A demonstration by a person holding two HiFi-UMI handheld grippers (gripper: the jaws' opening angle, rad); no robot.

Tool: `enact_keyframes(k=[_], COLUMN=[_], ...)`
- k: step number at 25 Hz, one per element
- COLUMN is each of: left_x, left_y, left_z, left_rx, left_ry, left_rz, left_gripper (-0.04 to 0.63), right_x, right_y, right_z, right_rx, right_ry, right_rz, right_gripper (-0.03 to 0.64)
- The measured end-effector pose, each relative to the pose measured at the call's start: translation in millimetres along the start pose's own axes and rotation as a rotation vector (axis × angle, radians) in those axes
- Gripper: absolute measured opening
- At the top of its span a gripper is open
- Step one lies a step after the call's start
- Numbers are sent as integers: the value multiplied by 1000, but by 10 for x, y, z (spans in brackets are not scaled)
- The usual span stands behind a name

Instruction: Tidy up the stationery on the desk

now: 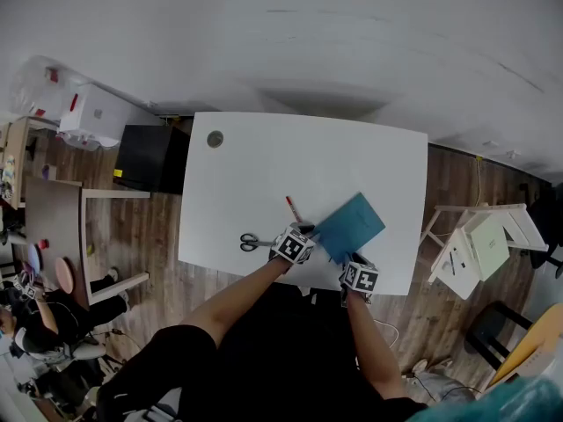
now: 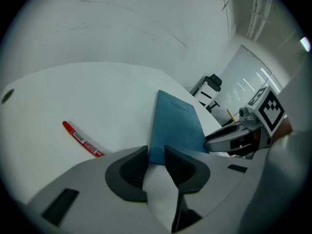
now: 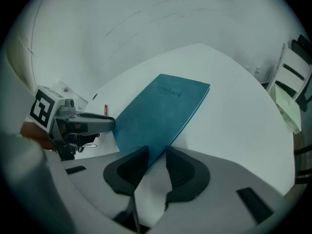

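Observation:
A blue notebook (image 1: 350, 225) lies at an angle near the front edge of the white desk (image 1: 264, 161). My left gripper (image 1: 307, 230) is at the notebook's near left corner. Its jaws (image 2: 156, 161) stand apart with the notebook's edge (image 2: 173, 121) showing in the gap. My right gripper (image 1: 351, 258) is at the near right corner, and its jaws (image 3: 157, 161) are likewise apart around that corner (image 3: 156, 116). Left of the notebook lie a red pen (image 1: 291, 207) (image 2: 82, 139) and a pair of scissors (image 1: 255, 242).
A round cable hole (image 1: 215, 139) is in the desk's far left corner. A black box (image 1: 151, 158) and a brown side table (image 1: 53, 218) stand left of the desk. White folding furniture (image 1: 479, 244) stands to the right. A person (image 1: 44, 323) sits at lower left.

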State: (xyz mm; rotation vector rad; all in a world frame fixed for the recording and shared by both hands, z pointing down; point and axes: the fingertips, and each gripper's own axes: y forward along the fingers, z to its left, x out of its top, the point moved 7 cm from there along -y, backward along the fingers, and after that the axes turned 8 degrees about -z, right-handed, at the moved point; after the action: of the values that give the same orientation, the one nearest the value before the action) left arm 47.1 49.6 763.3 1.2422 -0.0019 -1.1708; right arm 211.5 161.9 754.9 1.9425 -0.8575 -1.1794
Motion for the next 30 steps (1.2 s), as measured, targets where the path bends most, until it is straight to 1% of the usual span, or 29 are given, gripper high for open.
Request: enact_keyframes(k=[3,5,13,16,19,23,25,26,28,30], left_x=[-70,-71,-93,-84,-56,6,36,59,128,198], left_y=[24,35,38,12,-48,-104,-93,-78,-32,53], left_z=[15,4,51,70,103,181,179,160,113,99], left_rx=[-22,-37,-94,-96,-92,-72,-70,-76,-86,-68], left_ry=[-24,-15,-27,-31,-42,-57,-52,-50,-42,-15], left_rz=[6,12,59,63,35,-8,-7,-3,2,13], left_gripper=[112,112,112,112,112,112,112,112,110,110], right_x=[80,180,696,801,851,871,829,795,731,703], right_y=[4,41,272,364,328,243,243,258,303,345], right_z=[-5,-48,-66,-49,-12,84,114,116,98,84], right_rx=[-24,-27,-34,-34,-35,-36,-45,-46,-41,-31], right_ry=[-51,-70,-93,-107,-130,-237,-289,-298,-281,-254], right_rz=[-18,-29,-67,-69,-98,-165,-150,-132,-98,-85], right_gripper=[121,121,122,123,123,128,147,154,172,174])
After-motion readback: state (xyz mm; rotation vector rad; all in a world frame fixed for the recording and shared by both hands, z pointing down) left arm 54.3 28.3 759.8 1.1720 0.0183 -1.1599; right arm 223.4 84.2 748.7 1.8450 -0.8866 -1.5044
